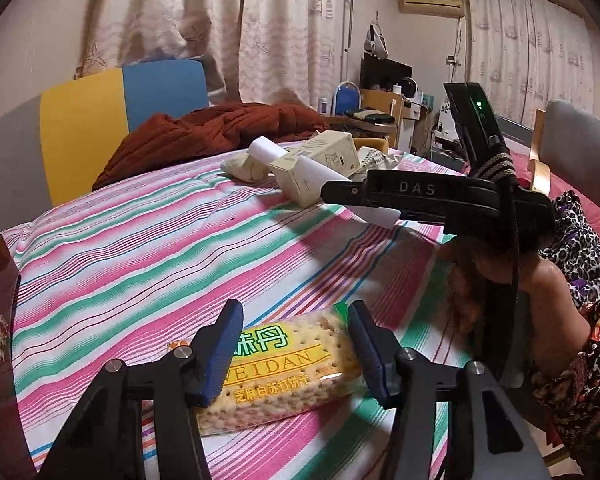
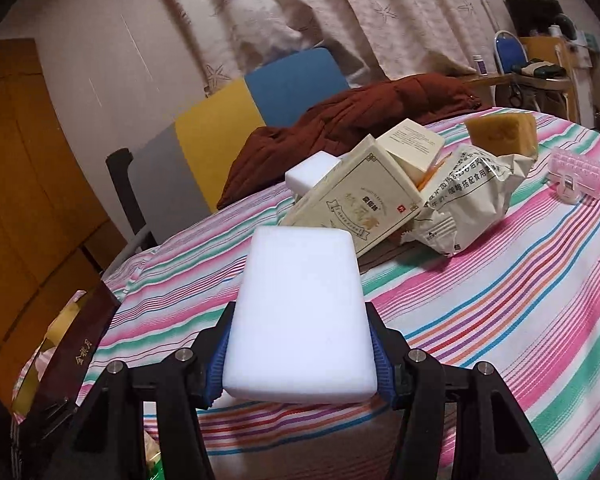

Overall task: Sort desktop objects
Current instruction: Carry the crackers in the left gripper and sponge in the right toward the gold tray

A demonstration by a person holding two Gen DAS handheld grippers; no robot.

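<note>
A packet of soda crackers point(image 1: 296, 364), yellow and green, lies on the striped cloth point(image 1: 140, 248). My left gripper point(image 1: 296, 344) stands open over it, one blue finger across its left part and the other at its right end. My right gripper point(image 2: 300, 364) is shut on a white sponge block point(image 2: 300, 312), held above the cloth. In the left wrist view the right gripper point(image 1: 364, 200) hovers at mid right, the white sponge block point(image 1: 380, 216) showing under it. Behind lies a pile: a cream box point(image 2: 360, 204), a smaller box point(image 2: 412, 148), a second white block point(image 2: 312, 172) and a snack bag point(image 2: 472, 196).
A dark red gift box point(image 2: 80, 344) stands open at the cloth's left edge. A yellow-brown sponge point(image 2: 500, 132) and a pink clip point(image 2: 576, 172) lie at the far right. A rust-coloured jacket point(image 2: 340, 120) is heaped at the back. A person's arm point(image 1: 540, 280) is at the right.
</note>
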